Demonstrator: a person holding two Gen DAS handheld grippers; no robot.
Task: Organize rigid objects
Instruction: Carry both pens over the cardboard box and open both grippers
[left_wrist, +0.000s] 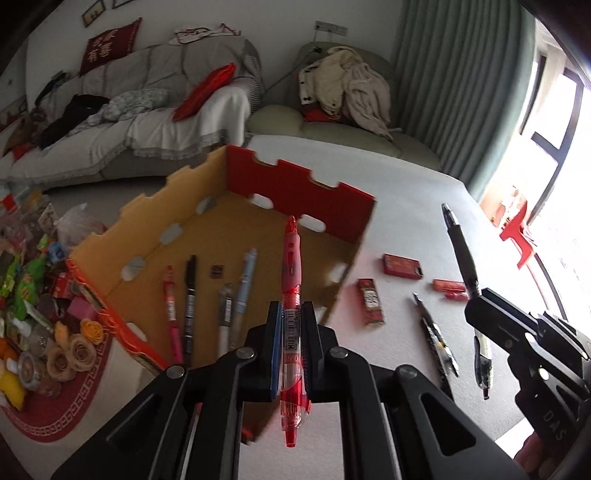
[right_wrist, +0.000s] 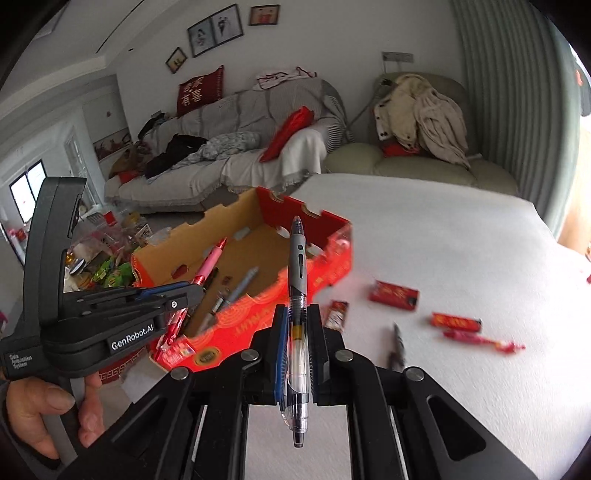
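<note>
We are holding a red pen (left_wrist: 291, 317) in the left gripper (left_wrist: 291, 314), a grey pen (right_wrist: 298, 314) in the right gripper (right_wrist: 298, 317); the box (left_wrist: 207, 173), upper left, is lying nearer the left.

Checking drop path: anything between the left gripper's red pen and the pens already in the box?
Only the box's near wall, in the left wrist view. The red pen, clamped in the left gripper, overlaps the open box.
</note>
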